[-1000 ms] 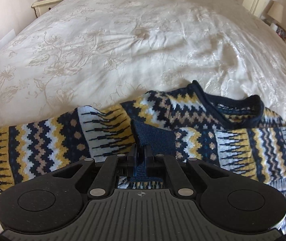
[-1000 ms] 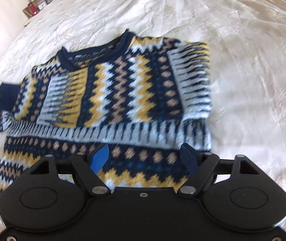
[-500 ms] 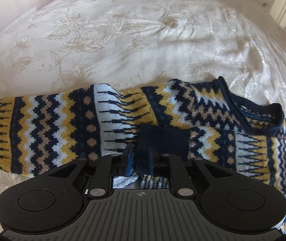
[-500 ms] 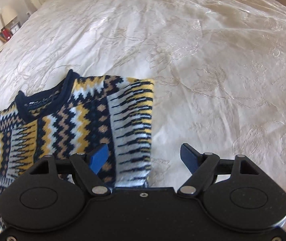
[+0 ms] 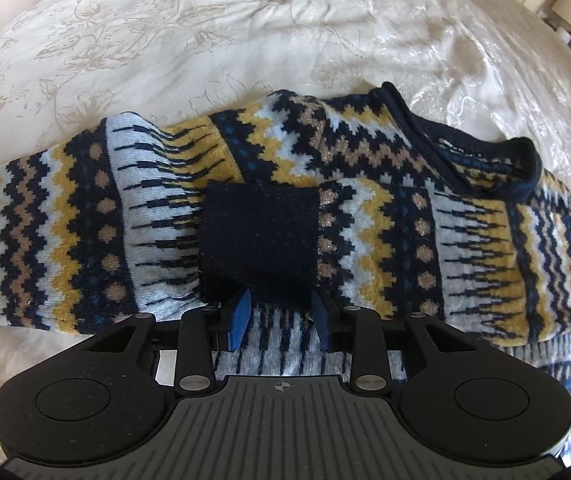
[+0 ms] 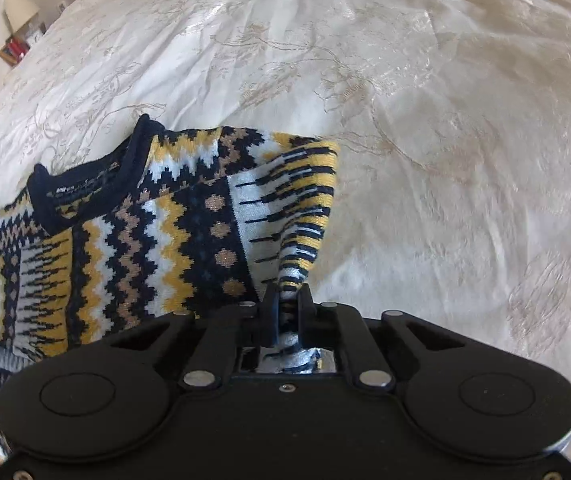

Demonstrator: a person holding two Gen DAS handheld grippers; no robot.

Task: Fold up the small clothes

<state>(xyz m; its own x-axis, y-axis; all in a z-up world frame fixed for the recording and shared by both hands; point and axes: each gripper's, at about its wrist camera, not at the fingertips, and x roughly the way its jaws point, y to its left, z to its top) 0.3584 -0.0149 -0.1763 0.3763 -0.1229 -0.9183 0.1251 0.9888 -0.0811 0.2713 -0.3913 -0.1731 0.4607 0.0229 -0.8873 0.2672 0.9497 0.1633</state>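
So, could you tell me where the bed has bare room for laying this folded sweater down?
Bare bedspread lies right of the sweater in the right wrist view, and beyond its collar toward the headboard in the left wrist view. It is crowded by the folded sleeve's cuff.

Daylight floods my bedspread (image 5: 245, 40), bright and soft, with sheen and near-white glare on its creases toward the right in both views. Shadows stay faint. The fisheye bends everything outward, corners go dark, and my right view smears slightly at its right edge.
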